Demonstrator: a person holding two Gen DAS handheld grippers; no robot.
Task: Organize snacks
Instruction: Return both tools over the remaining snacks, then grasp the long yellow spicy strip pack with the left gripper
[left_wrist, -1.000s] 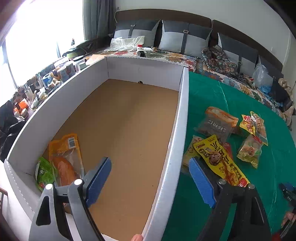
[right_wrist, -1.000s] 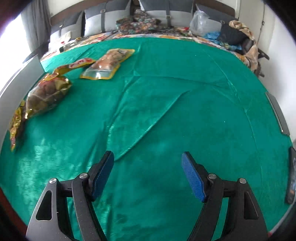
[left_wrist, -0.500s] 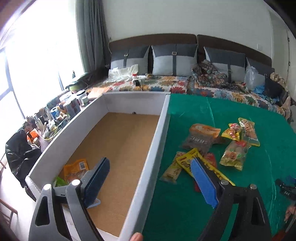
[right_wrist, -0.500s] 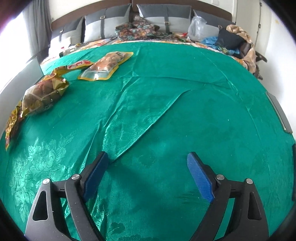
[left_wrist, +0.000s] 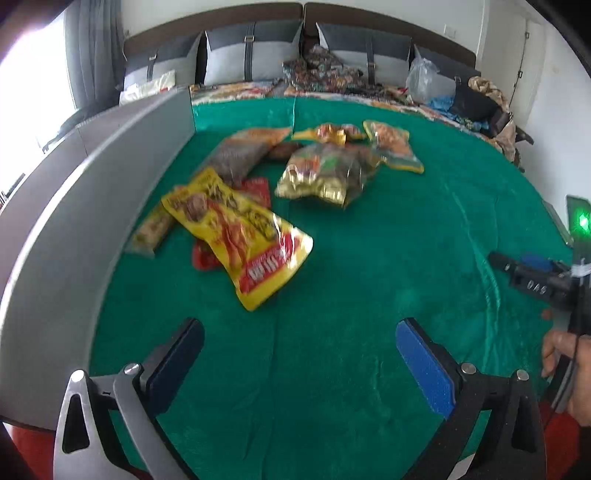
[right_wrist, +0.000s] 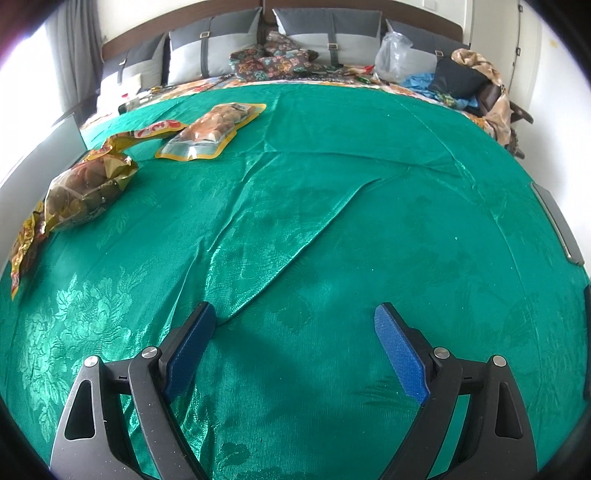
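Observation:
Several snack packets lie on the green cloth (left_wrist: 369, 280). A big yellow and red packet (left_wrist: 240, 232) lies nearest, ahead and left of my open, empty left gripper (left_wrist: 299, 354). A clear bag of gold-wrapped sweets (left_wrist: 325, 173) lies behind it. The white box wall (left_wrist: 74, 206) runs along the left; its inside is hidden. My right gripper (right_wrist: 295, 343) is open and empty over bare cloth (right_wrist: 332, 221). The same clear bag (right_wrist: 85, 192) and an orange-edged packet (right_wrist: 210, 133) lie far left of it.
A long narrow packet (left_wrist: 151, 232) and a red packet (left_wrist: 258, 188) lie by the box wall. The other hand with its gripper body (left_wrist: 546, 288) is at the right edge. Pillows (right_wrist: 218, 51) and a plastic bag (right_wrist: 393, 55) line the headboard.
My left gripper has swung right, off the box and over the green cloth, so the snack pile is now ahead of it. My right gripper has barely moved and stays open.

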